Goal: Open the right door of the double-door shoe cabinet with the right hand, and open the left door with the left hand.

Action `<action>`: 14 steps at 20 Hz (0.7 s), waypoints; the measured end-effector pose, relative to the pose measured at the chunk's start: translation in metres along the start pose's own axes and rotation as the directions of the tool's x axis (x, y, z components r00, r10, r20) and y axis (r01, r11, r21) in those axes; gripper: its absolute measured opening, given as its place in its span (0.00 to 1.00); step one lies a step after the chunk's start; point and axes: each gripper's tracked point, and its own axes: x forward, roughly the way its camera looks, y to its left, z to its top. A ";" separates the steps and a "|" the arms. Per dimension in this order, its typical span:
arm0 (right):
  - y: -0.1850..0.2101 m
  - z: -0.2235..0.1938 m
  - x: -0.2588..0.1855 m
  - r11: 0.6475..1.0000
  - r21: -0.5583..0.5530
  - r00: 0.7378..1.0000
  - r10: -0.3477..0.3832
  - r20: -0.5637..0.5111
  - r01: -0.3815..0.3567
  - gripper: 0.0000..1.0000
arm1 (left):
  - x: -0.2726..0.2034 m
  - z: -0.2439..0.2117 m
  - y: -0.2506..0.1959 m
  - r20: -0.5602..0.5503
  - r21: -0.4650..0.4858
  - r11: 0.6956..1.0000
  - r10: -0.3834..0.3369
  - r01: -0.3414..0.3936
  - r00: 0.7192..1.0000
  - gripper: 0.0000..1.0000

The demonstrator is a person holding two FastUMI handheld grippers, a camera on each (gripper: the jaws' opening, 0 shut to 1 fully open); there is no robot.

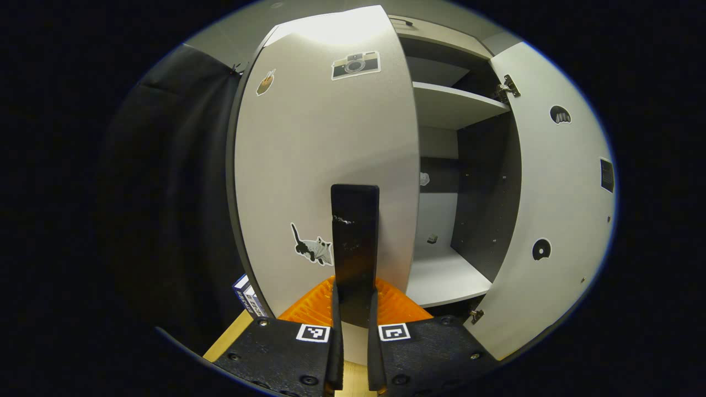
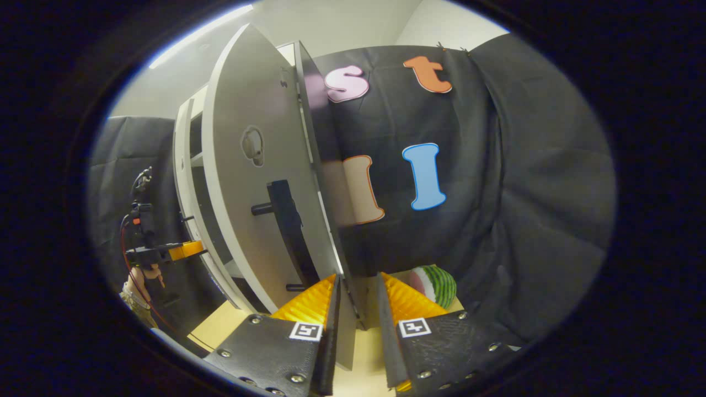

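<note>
Left gripper view: left gripper closed on the upright bar handle of the left door, one finger on each side of the bar. Left door partly swung out. Right door stands wide open at right; cabinet shelves visible between the doors.

Right gripper view: right gripper straddles the edge of the right door; fingers slightly parted, contact with the panel cannot be told. Watermelon toy on desk beyond.
</note>
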 end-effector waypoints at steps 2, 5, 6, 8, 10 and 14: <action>-0.002 0.000 -0.003 1.000 -0.004 1.000 0.001 0.001 -0.001 0.36 | -0.004 -0.001 0.003 0.002 0.000 1.000 0.001 -0.001 1.000 0.18; -0.006 -0.004 -0.004 1.000 -0.008 1.000 -0.001 -0.007 0.001 0.36 | -0.009 -0.002 0.006 0.006 0.004 1.000 -0.001 0.001 1.000 0.18; -0.007 -0.004 -0.004 1.000 -0.006 1.000 -0.001 -0.010 0.001 0.36 | -0.011 -0.002 0.006 0.006 0.004 1.000 -0.001 0.001 1.000 0.18; -0.009 -0.006 -0.004 1.000 0.000 1.000 0.001 -0.015 -0.001 0.36 | -0.015 -0.003 0.009 0.002 0.009 1.000 -0.002 0.002 1.000 0.18; -0.009 -0.008 -0.003 1.000 0.004 1.000 0.005 -0.021 -0.005 0.36 | -0.020 -0.004 0.013 -0.003 0.021 1.000 -0.002 0.002 1.000 0.18; -0.005 -0.013 -0.001 1.000 0.004 0.999 0.017 -0.035 -0.016 0.36 | -0.029 -0.005 0.021 0.001 0.029 1.000 -0.005 0.005 1.000 0.18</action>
